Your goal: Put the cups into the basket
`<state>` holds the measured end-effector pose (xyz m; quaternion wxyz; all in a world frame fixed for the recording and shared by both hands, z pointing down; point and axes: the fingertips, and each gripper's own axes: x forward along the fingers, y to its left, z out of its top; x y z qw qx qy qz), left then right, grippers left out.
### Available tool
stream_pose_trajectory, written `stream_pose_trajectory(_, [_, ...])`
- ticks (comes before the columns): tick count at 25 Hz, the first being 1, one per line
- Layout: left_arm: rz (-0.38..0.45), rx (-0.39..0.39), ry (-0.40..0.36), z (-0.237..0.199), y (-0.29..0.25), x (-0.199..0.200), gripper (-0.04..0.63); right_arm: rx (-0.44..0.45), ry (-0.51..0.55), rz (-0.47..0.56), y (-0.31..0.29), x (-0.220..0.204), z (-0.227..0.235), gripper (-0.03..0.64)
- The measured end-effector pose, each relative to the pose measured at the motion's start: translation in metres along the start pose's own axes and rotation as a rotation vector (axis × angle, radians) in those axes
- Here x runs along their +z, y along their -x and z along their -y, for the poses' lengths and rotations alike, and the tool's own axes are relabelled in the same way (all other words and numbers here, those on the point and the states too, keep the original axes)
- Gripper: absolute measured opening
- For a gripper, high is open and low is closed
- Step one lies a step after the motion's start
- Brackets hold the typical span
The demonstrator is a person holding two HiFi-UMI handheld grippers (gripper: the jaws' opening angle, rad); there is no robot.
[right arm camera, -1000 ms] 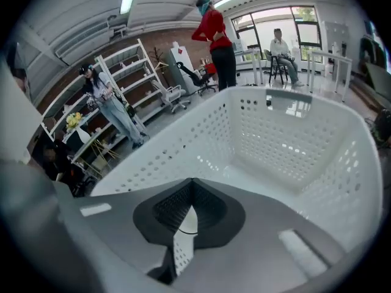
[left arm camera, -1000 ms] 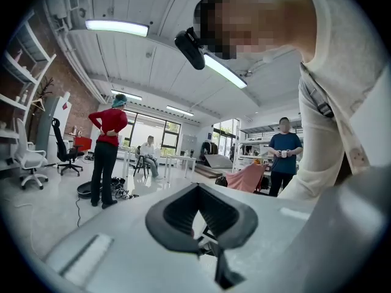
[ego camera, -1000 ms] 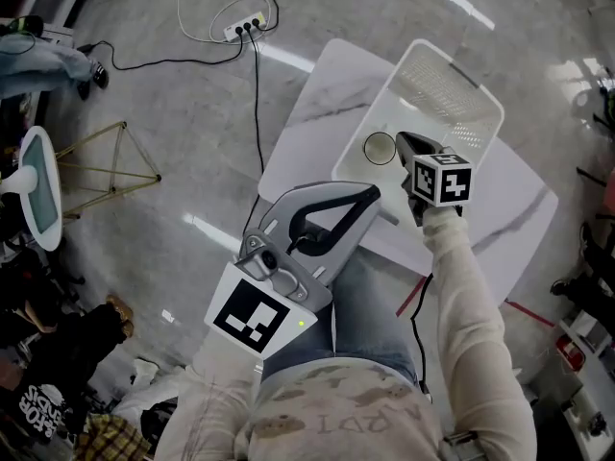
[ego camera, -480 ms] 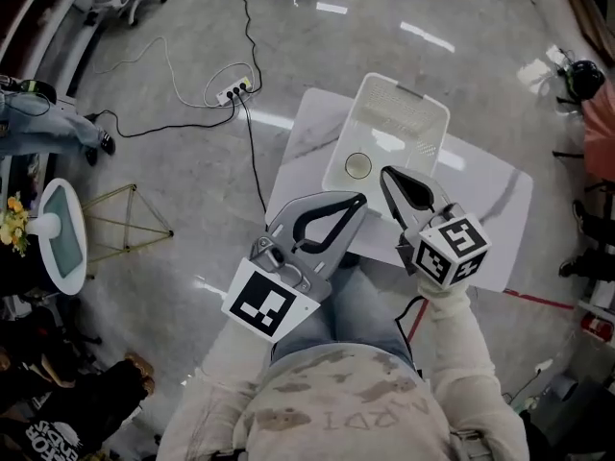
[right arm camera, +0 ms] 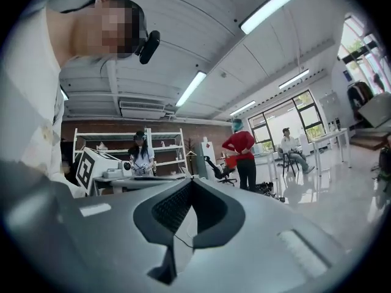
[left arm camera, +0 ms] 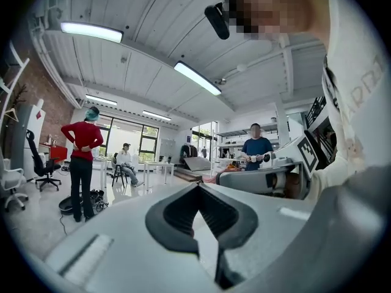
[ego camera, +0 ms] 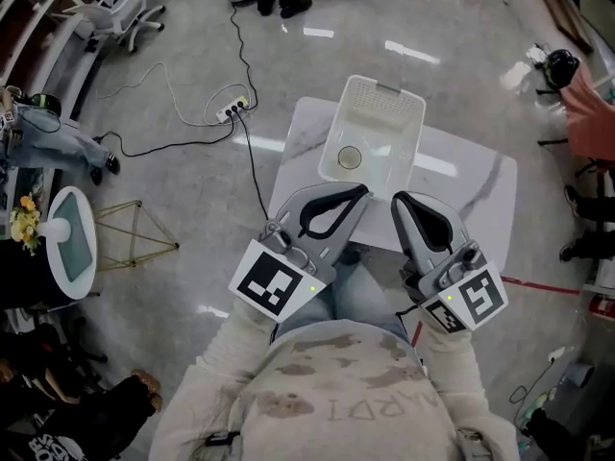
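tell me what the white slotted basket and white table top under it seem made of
White slotted basket: probably moulded plastic, matte; fine grid of slots in its wall. White table top: marble or marble-look laminate, polished; grey veins and glare.

Open-plan lab: shelving (right arm camera: pixel 164 140), strip lights (left arm camera: pixel 197 78)

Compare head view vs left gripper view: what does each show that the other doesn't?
Head view only: white table, white plastic basket with a small round cup inside. Left gripper view only: long ceiling light strips, a standing person in a red top. Both: the grey left gripper, jaws together, nothing between them.
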<state>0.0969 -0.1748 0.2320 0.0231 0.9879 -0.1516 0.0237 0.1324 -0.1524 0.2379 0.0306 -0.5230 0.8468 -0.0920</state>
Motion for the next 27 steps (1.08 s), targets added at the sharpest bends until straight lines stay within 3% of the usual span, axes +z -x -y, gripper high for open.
stream_pose_trajectory(6, [-0.023,-0.024,0.004,0.031,0.014,0.004,0.0,-0.007,0.073,0.034,0.02,0.009,-0.031,0.023])
stream_pose_trajectory(27, [0.008,-0.059,-0.047,0.084,0.039,0.025,0.0,-0.011,0.09,0.065,0.058,0.019,-0.061,0.023])
